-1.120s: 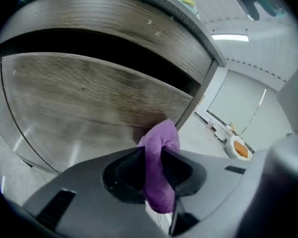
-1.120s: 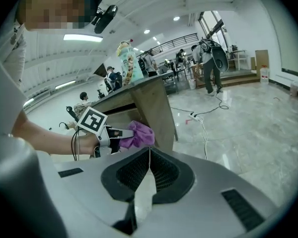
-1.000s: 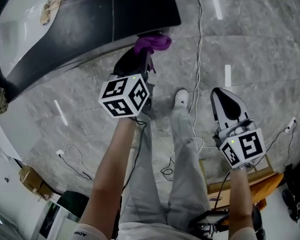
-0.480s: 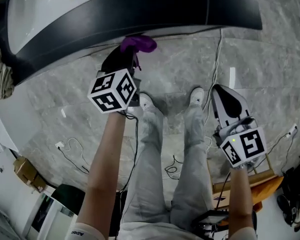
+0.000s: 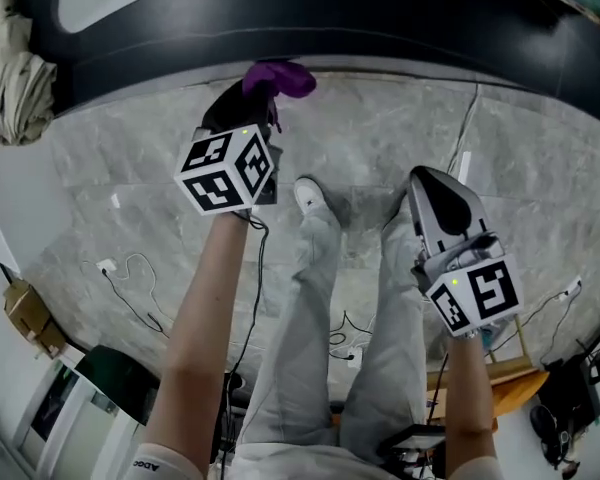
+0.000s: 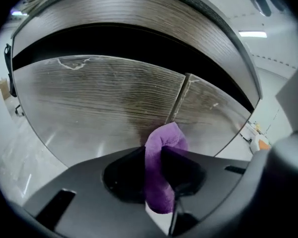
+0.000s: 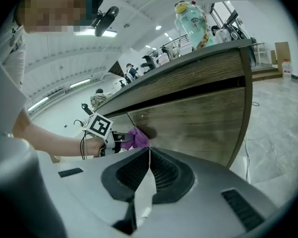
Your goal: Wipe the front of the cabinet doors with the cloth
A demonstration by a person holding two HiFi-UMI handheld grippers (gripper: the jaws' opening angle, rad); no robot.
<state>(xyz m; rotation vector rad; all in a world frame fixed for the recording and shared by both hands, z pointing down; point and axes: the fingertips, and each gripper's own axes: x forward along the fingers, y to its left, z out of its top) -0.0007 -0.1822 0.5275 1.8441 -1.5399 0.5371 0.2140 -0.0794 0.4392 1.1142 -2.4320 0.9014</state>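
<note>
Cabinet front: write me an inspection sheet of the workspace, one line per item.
Surface: wood-grain cabinet doors, with pale marks near the top edge and by the seam.
Job's things: purple cloth, its tip at the seam between two doors.
Clutter: cardboard box on the floor.
Grippers: left gripper shut on the purple cloth; right gripper shut, empty, held back from the cabinet.
Cables: white cable loose on the floor; second cable running toward the cabinet.
Surroundings: bottle on the countertop; people in the background.
</note>
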